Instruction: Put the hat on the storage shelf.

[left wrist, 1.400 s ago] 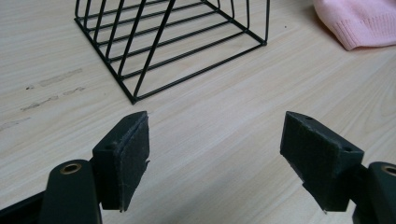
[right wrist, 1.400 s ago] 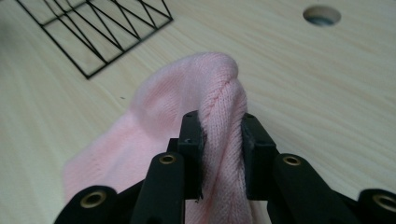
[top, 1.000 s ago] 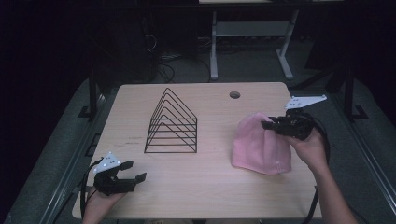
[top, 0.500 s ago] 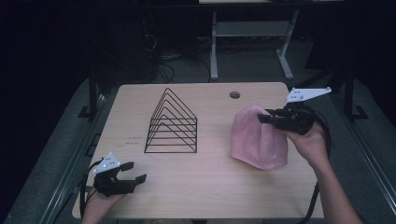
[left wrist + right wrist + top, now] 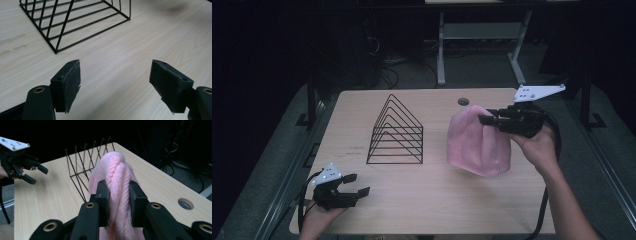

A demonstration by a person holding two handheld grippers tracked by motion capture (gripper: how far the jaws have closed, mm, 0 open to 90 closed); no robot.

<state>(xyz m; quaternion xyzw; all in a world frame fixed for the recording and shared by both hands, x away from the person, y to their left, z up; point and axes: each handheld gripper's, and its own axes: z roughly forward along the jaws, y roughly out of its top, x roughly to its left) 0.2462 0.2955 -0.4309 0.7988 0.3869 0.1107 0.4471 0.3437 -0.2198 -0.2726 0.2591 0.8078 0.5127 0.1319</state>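
While its jaws stand wide apart over bare wood at the lower left of the high view, the left gripper [image 5: 349, 190] holds nothing and rests low near the table's [image 5: 432, 200] front edge. Just above it in the frame, at centre left, stands the wire rack [image 5: 395, 132], upright and well apart from the cloth. Right of centre hangs the pink knit [image 5: 476, 142], pinched at its top by the right gripper [image 5: 486, 119], whose jaws are clamped on a bunched fold; in the right gripper view the ribbed fold [image 5: 118, 182] bulges up between the pads. Its lower edge looks to touch or just clear the table. The knit looks light, soft and limp, so it should drape and stretch rather than keep its shape. A thick gathered fold seems the best hold; a thin single layer might slip or pull threads.
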